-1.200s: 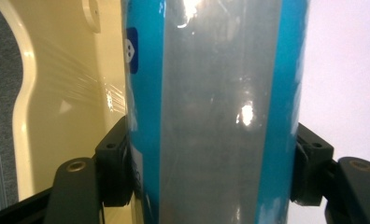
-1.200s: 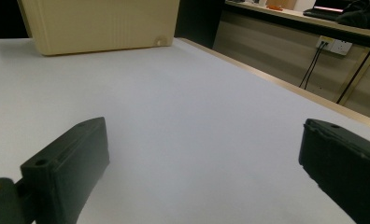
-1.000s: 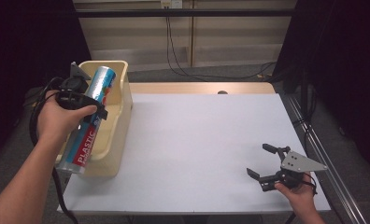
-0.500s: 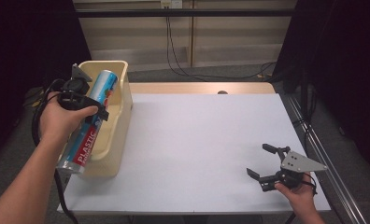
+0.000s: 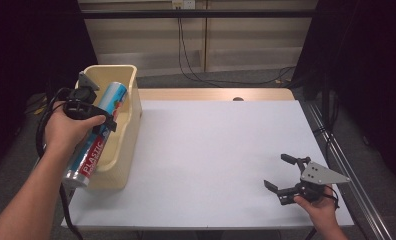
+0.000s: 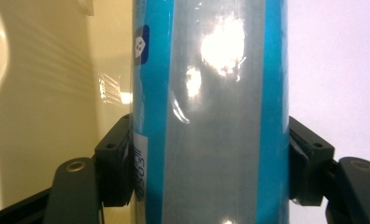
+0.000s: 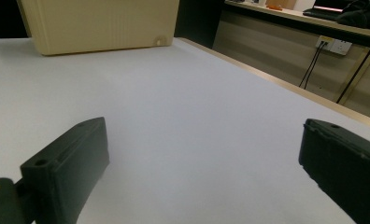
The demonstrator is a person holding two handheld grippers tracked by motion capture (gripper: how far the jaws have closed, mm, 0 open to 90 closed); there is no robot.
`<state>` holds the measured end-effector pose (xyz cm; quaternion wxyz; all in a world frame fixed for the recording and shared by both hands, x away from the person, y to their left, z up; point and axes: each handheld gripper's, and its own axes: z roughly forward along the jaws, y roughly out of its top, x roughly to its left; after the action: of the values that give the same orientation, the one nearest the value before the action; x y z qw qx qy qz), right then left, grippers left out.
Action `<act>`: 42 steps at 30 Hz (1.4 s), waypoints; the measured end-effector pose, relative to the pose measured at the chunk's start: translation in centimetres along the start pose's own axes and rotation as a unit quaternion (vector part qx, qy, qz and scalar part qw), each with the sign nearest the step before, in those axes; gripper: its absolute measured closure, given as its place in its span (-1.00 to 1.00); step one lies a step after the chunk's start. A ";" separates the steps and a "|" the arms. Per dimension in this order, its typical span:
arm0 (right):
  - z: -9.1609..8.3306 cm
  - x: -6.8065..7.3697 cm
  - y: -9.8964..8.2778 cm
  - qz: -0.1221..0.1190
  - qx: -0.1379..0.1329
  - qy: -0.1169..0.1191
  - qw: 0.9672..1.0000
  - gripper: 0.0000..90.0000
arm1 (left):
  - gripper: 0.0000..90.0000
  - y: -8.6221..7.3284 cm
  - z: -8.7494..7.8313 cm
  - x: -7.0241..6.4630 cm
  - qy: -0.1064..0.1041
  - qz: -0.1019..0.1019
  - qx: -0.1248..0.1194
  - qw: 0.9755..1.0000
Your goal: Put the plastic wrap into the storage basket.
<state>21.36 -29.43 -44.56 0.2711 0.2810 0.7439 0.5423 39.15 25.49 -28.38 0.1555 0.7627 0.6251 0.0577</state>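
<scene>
While my left gripper (image 5: 98,117) clamps the blue tube (image 5: 97,135) over the beige bin's (image 5: 128,125) rim, the desk (image 5: 211,150) lies bare. My right gripper (image 5: 281,172) rests open-jawed near the desk's right edge.

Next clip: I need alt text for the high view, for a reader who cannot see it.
The left claw grips a blue roll marked PLASTIC, tilted over a cream bin at the white table's left edge. The right claw rests open and empty near the front right corner.

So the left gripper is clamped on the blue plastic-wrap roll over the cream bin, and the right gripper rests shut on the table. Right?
Not quite: the right gripper rests with its jaws wide open and nothing between them, as the right gripper view shows. The rest holds: left gripper, roll, cream bin, table.
</scene>
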 end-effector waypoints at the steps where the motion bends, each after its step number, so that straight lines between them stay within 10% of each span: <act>1: 0.0 0.0 0.0 -0.001 0.001 0.000 1.000 -0.97 | -0.29 0.0 0.1 0.0 0.002 -0.001 0.000 1.000; 24: 0.0 0.0 0.0 -0.001 -0.001 0.001 1.000 -0.97 | -0.32 -0.2 0.5 0.0 0.008 -0.007 0.009 1.000; 28: 0.0 0.0 0.0 0.001 -0.001 0.000 1.000 -0.97 | -0.14 0.1 -2.4 -0.1 -0.013 -0.009 -0.059 0.998; 42: 0.1 0.1 0.1 -0.004 0.000 0.004 1.000 -0.97 | -0.52 0.0 -3.0 -1.0 -0.035 0.002 -0.063 0.997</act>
<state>21.40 -29.30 -44.50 0.2704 0.2764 0.7460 0.5422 38.07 25.07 -25.43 0.2244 0.7543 0.6129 0.0707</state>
